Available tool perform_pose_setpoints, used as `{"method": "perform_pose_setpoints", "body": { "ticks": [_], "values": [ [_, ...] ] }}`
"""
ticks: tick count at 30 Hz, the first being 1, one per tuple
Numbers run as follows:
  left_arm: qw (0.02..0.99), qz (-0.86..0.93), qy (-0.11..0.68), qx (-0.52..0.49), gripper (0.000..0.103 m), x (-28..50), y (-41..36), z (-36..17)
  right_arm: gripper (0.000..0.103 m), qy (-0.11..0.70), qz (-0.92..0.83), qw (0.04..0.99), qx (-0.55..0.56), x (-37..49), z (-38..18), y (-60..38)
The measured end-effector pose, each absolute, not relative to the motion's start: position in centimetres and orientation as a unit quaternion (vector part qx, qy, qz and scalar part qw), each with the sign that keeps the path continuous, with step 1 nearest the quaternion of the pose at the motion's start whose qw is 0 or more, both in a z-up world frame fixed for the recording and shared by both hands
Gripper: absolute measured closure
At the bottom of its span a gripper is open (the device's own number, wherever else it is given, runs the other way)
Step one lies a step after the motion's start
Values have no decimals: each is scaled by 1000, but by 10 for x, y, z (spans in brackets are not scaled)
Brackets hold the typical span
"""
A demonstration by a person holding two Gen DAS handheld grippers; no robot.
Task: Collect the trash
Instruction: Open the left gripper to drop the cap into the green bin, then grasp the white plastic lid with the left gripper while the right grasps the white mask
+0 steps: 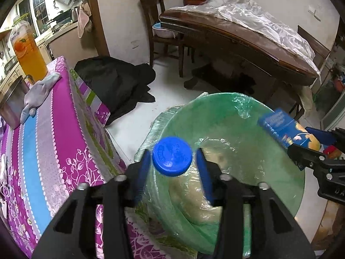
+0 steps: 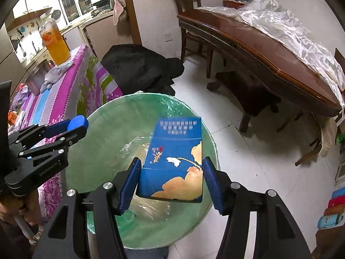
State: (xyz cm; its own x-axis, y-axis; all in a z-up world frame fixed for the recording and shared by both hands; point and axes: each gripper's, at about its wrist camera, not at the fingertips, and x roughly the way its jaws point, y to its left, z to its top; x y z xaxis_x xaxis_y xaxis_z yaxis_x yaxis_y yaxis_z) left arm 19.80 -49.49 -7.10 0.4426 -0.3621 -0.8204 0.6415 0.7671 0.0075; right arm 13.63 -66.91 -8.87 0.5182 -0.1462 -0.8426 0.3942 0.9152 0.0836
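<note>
We see a dining table (image 1: 237, 41) of dark wood running from 12 to 3 o'clock in both wrist views, with crumpled clear plastic sheet (image 1: 254, 15) over its top. At 9 o'clock stands a smaller table under a purple striped cloth (image 1: 43, 133); on it, toward 10 o'clock, are a steel pot (image 1: 10, 101), a grey glove (image 1: 36, 92) and a big jar (image 1: 28, 49) of orange liquid. A heap of black cloth (image 1: 116, 79) lies on the white floor at 11 o'clock.

Below both grippers, centre to 6 o'clock, is the bin (image 1: 269, 183), its round mouth lined with a green bag; a wad of clear film lies in its bottom.

The left gripper (image 1: 174, 161) hangs over the bin's 9 o'clock edge with a blue cap (image 1: 172, 158) between its fingers (image 1: 143, 168). We see a gap on each side of the cap, so the pads stand apart from it, not clamped. The cap looks blurred.

The right gripper (image 2: 171, 183) hangs over the bin's middle. A blue box (image 2: 174, 164) with orange clouds printed on it lies between its fingers (image 2: 210, 183). The left pad is just beside the box, the right pad shows a thin gap; the jaws stand apart rather than pressing. The box's far end, at 12 o'clock, is blurred.

In the left view the right gripper and box show at 3 o'clock; in the right view the left gripper and cap show at 9 o'clock.
</note>
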Motion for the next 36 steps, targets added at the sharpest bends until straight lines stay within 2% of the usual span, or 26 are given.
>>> {"method": "perform_pose_setpoints", "body": {
  "ticks": [1,2,5,16,18,21,25,29,36],
  "values": [
    [836,-300,431,162,39,198,-495,-70,35,463,-156,862,135,136,-89,-669],
    [838,-300,427,162,32,197,-495,-69,34,461,-157,863,137,135,-88,-670],
    [838,-298,427,161,27,198,-494,-70,34,456,-156,865,140,133,-87,-668],
    [841,-294,426,157,26,197,-483,-71,33,423,-160,883,125,121,-72,-653],
    [844,-297,420,155,26,195,-475,-68,31,386,-166,902,101,111,-59,-637],
    [852,-296,403,155,26,190,-455,-64,23,321,-178,928,70,93,-42,-608],
    [868,-281,380,152,26,186,-415,-57,19,245,-176,952,50,75,-33,-561],
    [882,-254,372,140,26,188,-367,-51,19,205,-142,968,37,76,-36,-511],
    [908,-181,358,118,26,194,-264,-41,19,202,-44,978,34,105,-42,-429]
  ]
}}
